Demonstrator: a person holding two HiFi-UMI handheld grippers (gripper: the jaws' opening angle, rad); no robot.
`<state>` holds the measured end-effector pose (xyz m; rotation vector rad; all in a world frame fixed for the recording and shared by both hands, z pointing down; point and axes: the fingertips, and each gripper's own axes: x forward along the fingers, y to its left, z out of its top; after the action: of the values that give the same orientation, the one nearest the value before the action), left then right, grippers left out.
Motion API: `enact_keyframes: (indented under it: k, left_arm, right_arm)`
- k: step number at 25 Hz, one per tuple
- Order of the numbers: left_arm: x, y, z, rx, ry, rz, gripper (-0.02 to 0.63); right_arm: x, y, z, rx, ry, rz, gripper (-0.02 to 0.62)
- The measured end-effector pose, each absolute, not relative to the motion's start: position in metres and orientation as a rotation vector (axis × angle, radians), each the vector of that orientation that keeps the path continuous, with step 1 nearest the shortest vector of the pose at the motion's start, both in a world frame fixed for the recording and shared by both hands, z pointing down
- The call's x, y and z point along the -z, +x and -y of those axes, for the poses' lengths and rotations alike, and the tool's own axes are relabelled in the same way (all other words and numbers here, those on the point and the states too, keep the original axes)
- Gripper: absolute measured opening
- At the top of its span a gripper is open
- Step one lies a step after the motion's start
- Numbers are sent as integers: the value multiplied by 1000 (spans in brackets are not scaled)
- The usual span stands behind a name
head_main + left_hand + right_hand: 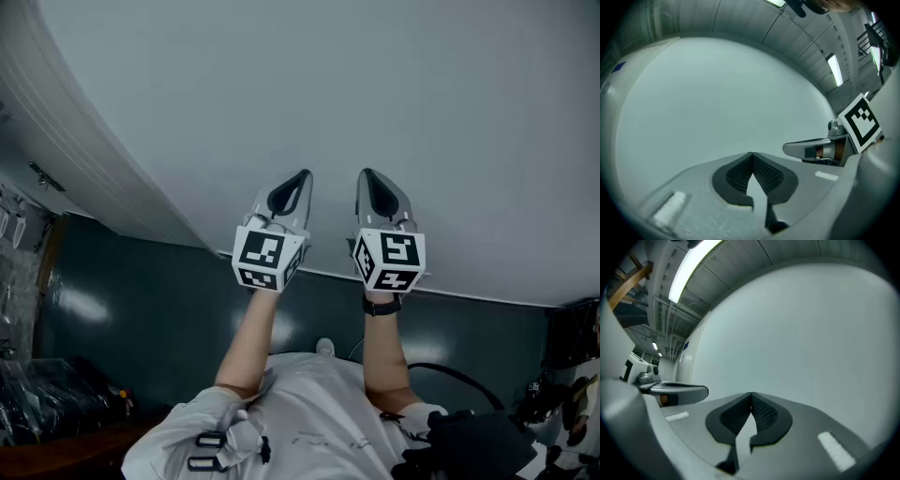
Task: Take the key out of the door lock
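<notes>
Both grippers are held up side by side in front of a plain pale wall (375,103). In the head view my left gripper (302,175) and my right gripper (366,174) point at that wall, each with its marker cube toward me. Both are shut with nothing between the jaws. The left gripper view has its own jaws (751,154) closed tip to tip, with the right gripper (820,149) beside them. The right gripper view has its jaws (751,394) closed too, with the left gripper (677,391) at its left. No door, lock or key is in any view.
A dark green floor (141,309) lies below the wall's base. Dark clutter (47,394) sits at the lower left and black gear (553,394) at the lower right. A ribbed grey panel (84,159) runs along the left. A ceiling light strip (696,263) glows above.
</notes>
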<state>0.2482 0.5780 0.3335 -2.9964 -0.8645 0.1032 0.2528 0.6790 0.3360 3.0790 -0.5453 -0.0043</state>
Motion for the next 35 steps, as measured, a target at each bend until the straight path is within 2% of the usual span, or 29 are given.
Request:
enact_keyframes:
  k: [5, 8, 12, 16, 22, 28, 31, 35]
  left_arm:
    - [-337, 247, -563, -141, -2941, 657, -6]
    - [-347, 244, -532, -39, -2945, 431, -6]
    - [-353, 224, -504, 46, -3017, 408, -7]
    - [-354, 201, -463, 79, -3092, 308, -6]
    - [-348, 144, -354, 26, -3157, -175, -6]
    - [-359, 30, -258, 107, -3030, -595, -6]
    - [-365, -37, -208, 148, -2927, -850, -5]
    - [-356, -110, -168, 50, -2886, -1045, -5]
  right_arm:
    - [-347, 254, -684, -92, 3118, 513, 3]
    - [-348, 254, -675, -113, 3161, 533, 0]
    - [-349, 252, -643, -169, 3162, 567, -6]
    - [-351, 247, -587, -224, 3140, 715, -8]
    - [-359, 222, -466, -243, 2990, 1151, -6]
    - [-375, 134, -329, -282, 2704, 1619, -6]
    - [-383, 65, -250, -269, 2460, 1923, -2]
    - [-394, -29, -187, -241, 2164, 2182, -2]
